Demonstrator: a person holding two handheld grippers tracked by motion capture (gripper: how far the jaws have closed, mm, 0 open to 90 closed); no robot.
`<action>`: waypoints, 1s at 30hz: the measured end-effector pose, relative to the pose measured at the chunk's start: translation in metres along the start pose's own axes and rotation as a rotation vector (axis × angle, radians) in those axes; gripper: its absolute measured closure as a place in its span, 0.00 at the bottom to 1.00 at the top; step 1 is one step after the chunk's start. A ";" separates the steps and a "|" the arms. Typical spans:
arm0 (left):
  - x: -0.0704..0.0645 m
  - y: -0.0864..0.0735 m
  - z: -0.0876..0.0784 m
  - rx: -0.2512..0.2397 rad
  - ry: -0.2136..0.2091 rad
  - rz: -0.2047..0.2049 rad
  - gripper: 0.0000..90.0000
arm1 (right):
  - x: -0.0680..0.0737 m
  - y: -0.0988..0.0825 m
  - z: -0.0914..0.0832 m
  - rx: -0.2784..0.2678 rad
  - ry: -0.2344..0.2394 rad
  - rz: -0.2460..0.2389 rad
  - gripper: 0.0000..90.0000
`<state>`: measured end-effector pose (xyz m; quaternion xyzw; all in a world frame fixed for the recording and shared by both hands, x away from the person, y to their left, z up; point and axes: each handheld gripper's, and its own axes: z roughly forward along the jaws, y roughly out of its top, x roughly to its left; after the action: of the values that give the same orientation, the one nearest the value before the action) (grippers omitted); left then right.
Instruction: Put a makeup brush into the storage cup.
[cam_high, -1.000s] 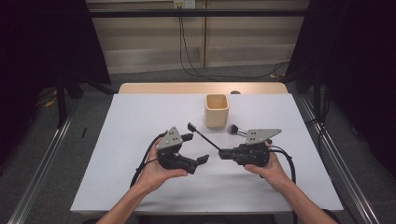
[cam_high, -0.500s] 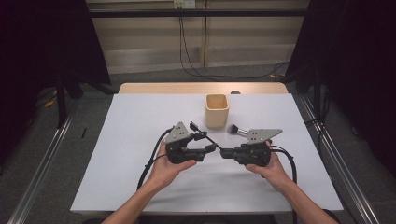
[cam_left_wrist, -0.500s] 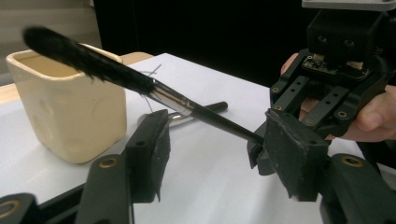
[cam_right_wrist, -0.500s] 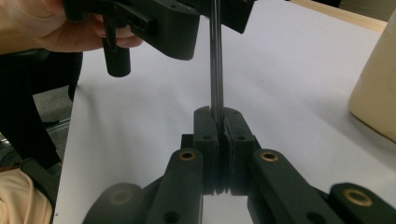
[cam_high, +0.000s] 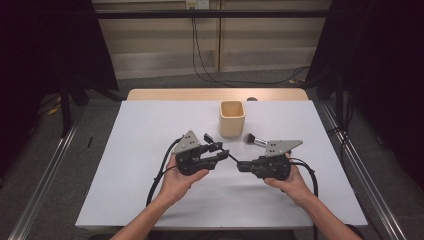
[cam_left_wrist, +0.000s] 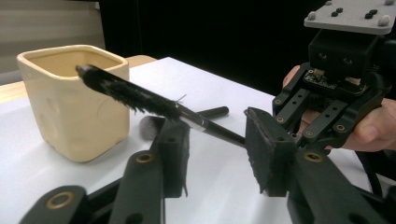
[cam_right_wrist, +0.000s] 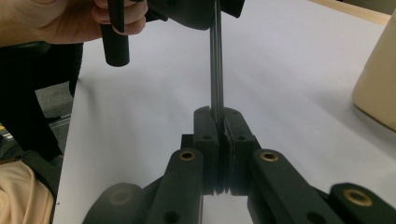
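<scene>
**Brush handle lost between black jaws**

In the left gripper view, the thin black-handled brush (cam_left_wrist: 154, 103) disappears behind the right-hand pad, and its far end cannot be traced. The fluffy grey-tipped brush (cam_left_wrist: 152, 127) lying on the white table (cam_left_wrist: 224, 98) is half hidden behind the other pad. In the right gripper view, the cream ceramic square cup (cam_right_wrist: 376, 88) is cut off at the picture's edge.
</scene>
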<state>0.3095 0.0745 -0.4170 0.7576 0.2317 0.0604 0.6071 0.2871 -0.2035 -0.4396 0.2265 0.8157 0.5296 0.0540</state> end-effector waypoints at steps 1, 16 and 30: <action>0.000 0.000 0.000 0.001 -0.005 -0.004 0.72 | 0.000 0.000 0.000 0.000 0.001 -0.001 0.96; 0.000 0.004 -0.003 -0.034 -0.072 -0.103 0.87 | 0.001 -0.002 0.004 0.018 -0.003 -0.033 0.96; -0.007 0.011 -0.004 -0.040 -0.111 -0.115 0.93 | 0.004 -0.001 0.010 0.032 0.002 -0.060 0.96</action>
<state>0.3054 0.0734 -0.4042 0.7330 0.2394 -0.0119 0.6366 0.2862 -0.1933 -0.4446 0.2020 0.8304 0.5151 0.0654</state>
